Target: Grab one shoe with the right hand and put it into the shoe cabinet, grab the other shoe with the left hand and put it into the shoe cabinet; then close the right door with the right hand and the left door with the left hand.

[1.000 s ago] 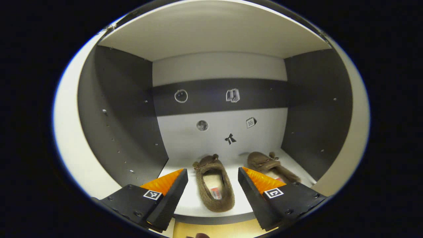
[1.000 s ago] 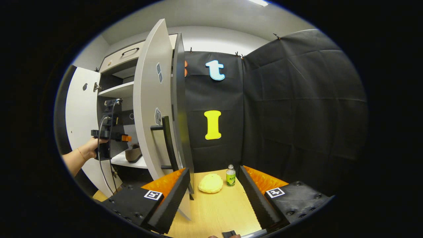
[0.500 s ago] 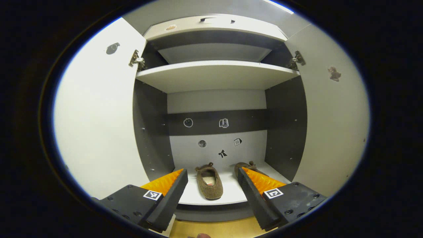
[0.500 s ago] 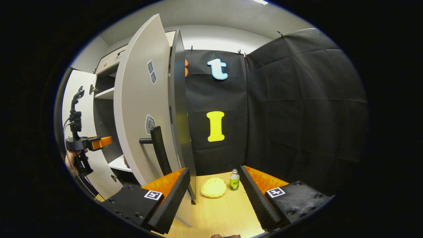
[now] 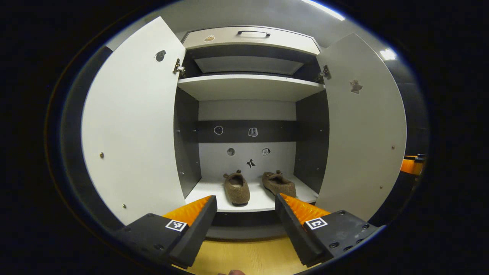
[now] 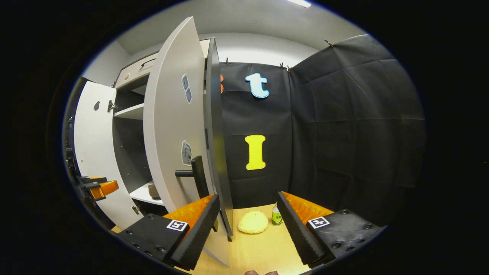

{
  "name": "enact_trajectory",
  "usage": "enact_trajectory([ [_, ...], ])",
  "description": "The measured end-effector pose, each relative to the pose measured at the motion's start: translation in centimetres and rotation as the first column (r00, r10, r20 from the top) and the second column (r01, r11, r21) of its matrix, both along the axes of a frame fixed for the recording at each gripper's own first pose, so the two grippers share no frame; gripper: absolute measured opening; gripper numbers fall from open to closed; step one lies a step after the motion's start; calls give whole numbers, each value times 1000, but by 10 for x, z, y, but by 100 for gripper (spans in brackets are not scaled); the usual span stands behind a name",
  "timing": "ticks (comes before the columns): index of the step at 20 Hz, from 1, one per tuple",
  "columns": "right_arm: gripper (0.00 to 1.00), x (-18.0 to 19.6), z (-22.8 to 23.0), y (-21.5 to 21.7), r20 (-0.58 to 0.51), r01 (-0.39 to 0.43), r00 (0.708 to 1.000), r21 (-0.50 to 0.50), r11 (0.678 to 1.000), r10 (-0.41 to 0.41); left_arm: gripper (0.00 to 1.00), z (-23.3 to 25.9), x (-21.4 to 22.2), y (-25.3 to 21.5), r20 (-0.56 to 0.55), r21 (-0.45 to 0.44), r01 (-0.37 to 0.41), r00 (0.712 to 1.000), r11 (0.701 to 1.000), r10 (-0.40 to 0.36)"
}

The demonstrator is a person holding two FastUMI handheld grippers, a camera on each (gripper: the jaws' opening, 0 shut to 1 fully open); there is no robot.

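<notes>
Grippers first, since they are nearest: our left gripper (image 5: pixel 246 214) is spread open and holds nothing, facing straight into the shoe cabinet (image 5: pixel 250 87), and our right gripper (image 6: pixel 248 214) is likewise open and empty over the wooden worktop (image 6: pixel 259 252). Just beyond the right gripper's left finger stands the right door (image 6: pixel 172 126), swung wide, its dark bar handle (image 6: pixel 198 177) upright and close ahead to the left. That nearness is what we judge the next move turns on: the right hand is far closer to this door than the left, and must push it leftward toward the cabinet. Farther on, in the left gripper view, the left door (image 5: pixel 133 126) also stands open. Deepest in, both shoes (image 5: pixel 237 188) (image 5: pixel 279 184) lie side by side on the lower shelf (image 5: pixel 252 200), toes toward the back. A yellow lump (image 6: pixel 253 222) and a small bottle (image 6: pixel 277 218) sit by the far wall.
</notes>
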State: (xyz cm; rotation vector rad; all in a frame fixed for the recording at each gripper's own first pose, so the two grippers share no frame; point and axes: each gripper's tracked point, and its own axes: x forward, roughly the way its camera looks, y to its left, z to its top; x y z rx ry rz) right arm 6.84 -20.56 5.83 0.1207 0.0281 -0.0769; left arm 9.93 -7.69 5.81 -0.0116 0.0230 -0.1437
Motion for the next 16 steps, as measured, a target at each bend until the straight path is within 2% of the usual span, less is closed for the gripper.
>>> enact_trajectory([
  [1, 98, -1, 0, 0, 2, 7, 1000, 1, 1000, -7, 96, -1, -6, 6, 2, 4, -5, 1000, 1000, 5],
  [10, 98, -5, -3, 16, 17, 58, 998, 36, 998, -58, 96, -17, -46, 64, -22, -5, -14, 1000, 1000, 14],
  [16, 100, -10, -4, 52, 30, 23, 999, 63, 998, -25, 97, -15, -62, 86, -29, 1, -31, 999, 1000, 31],
])
